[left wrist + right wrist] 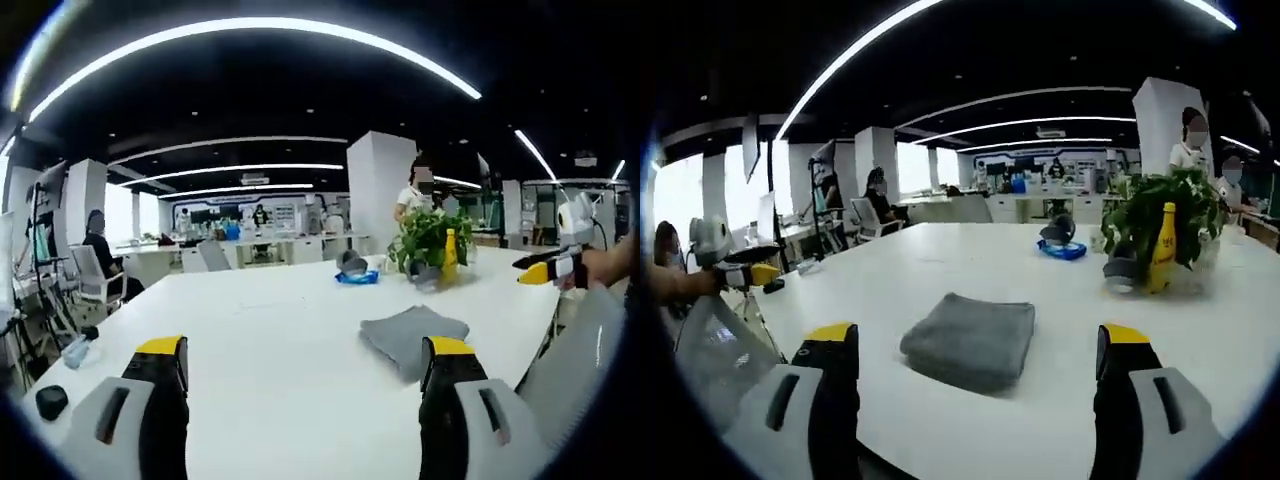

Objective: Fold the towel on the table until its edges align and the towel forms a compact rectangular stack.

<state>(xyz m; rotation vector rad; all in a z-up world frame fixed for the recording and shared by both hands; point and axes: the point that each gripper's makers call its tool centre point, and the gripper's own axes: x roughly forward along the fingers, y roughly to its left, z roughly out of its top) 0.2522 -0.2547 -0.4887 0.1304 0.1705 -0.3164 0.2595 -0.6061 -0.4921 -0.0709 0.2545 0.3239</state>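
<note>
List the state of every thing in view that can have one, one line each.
towel: folded into a compact grey stack, lying flat on the table, not gripped
left gripper: open, empty, above the table
right gripper: open, empty, towel ahead between its jaws
yellow bottle: upright, beside the plant
potted plant: upright on the table
white table: bearing all these things

— What do the handheld tools look like?
— Each, the left gripper (305,400) and the right gripper (980,385), has two black jaws capped with yellow tips, set on pale grey housings.
— Any markings?
— A dark oblong slot sits in each grey housing.
</note>
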